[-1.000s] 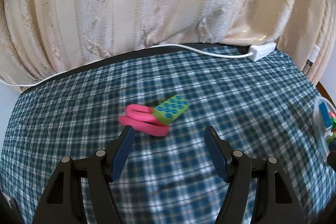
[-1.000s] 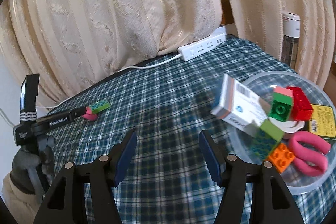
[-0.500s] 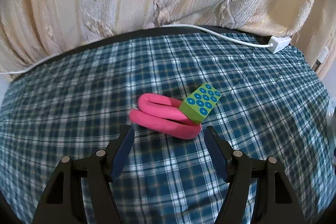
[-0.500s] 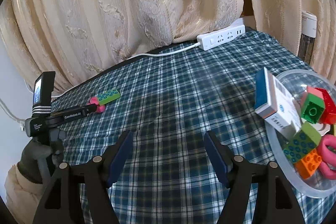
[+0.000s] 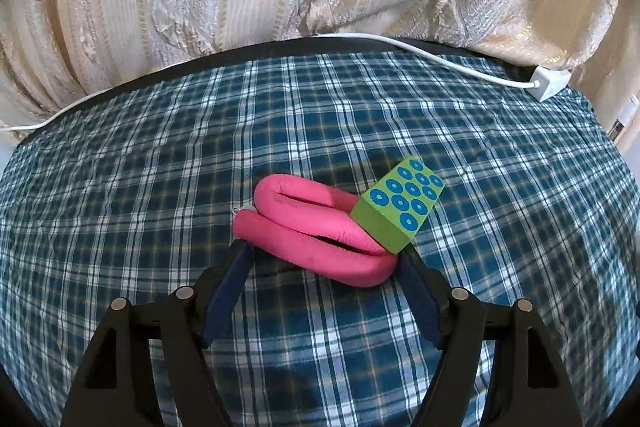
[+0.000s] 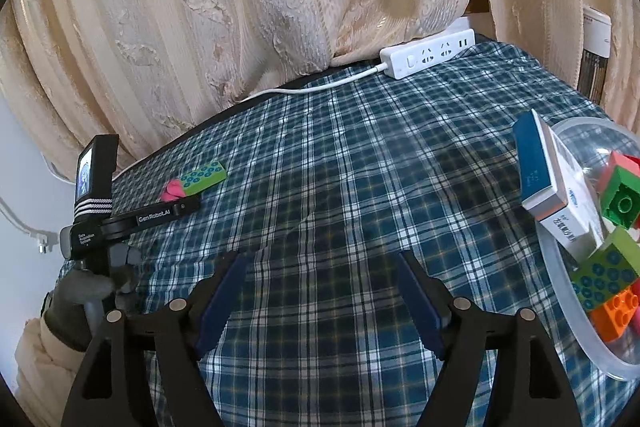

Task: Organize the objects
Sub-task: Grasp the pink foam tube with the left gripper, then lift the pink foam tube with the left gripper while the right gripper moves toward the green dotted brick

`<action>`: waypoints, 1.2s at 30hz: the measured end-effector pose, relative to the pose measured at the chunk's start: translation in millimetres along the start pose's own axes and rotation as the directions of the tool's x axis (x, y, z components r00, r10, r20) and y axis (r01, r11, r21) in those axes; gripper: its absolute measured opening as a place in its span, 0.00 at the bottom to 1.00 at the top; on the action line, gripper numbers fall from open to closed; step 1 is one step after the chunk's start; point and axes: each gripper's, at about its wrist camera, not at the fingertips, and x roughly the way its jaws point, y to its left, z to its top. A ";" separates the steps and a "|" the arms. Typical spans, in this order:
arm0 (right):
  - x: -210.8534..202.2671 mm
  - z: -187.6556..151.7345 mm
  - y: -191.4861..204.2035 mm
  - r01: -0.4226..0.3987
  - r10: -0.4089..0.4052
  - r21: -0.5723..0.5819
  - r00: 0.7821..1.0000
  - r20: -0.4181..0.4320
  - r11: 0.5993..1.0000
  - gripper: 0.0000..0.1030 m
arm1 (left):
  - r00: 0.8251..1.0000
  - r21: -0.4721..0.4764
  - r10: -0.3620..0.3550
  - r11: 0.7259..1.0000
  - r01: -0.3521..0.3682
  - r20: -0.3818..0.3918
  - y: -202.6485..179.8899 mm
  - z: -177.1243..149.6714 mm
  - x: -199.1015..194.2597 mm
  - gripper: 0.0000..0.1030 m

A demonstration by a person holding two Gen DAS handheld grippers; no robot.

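Left gripper [image 5: 322,259] jaws half-spread, just widened, straddling the near coil of the pink foam roller [image 5: 312,231], not yet pinching, green dotted block [image 5: 400,205] propped on its right end; right gripper [image 6: 320,275] wide, just opening, empty, clear bowl [image 6: 560,267] at right holding sorted pieces, likely the destination.

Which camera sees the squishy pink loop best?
The left wrist view shows the pink loop best: large, close, folded on the plaid cloth, with the green dotted block leaning on it. In the right wrist view it is only a small pink bit, far off beside the block.
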 end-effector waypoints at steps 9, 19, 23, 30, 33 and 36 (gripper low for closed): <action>4.1 -2.2 3.8 -0.002 0.002 -0.006 1.000 -0.010 1.000 0.77 | 0.999 0.033 -0.023 0.999 0.022 0.031 0.8 -2.5 -6.7 0.36; 7.4 -3.1 18.1 -0.014 0.014 -0.035 1.000 -0.017 0.999 0.77 | 1.000 0.034 -0.008 0.999 0.007 0.029 14.2 -18.2 -25.1 0.35; 9.2 -3.6 25.1 -0.025 0.024 -0.046 0.999 -0.023 0.999 0.77 | 1.000 0.030 -0.007 1.000 0.006 0.028 20.9 -26.9 -35.7 0.35; 12.8 -5.6 31.1 -0.040 0.038 -0.057 0.999 -0.031 0.998 0.77 | 0.999 -0.020 -0.034 0.999 0.034 -0.001 31.3 -35.3 -42.7 0.38; 13.3 -5.4 30.0 -0.040 0.039 -0.054 0.999 -0.031 0.998 0.77 | 0.999 -0.053 -0.050 0.997 0.050 -0.006 34.3 -34.4 -42.6 0.53; 13.4 -5.6 28.6 -0.039 0.038 -0.051 0.999 -0.029 0.998 0.77 | 0.999 -0.074 -0.047 0.996 0.047 -0.006 35.0 -33.4 -42.7 0.59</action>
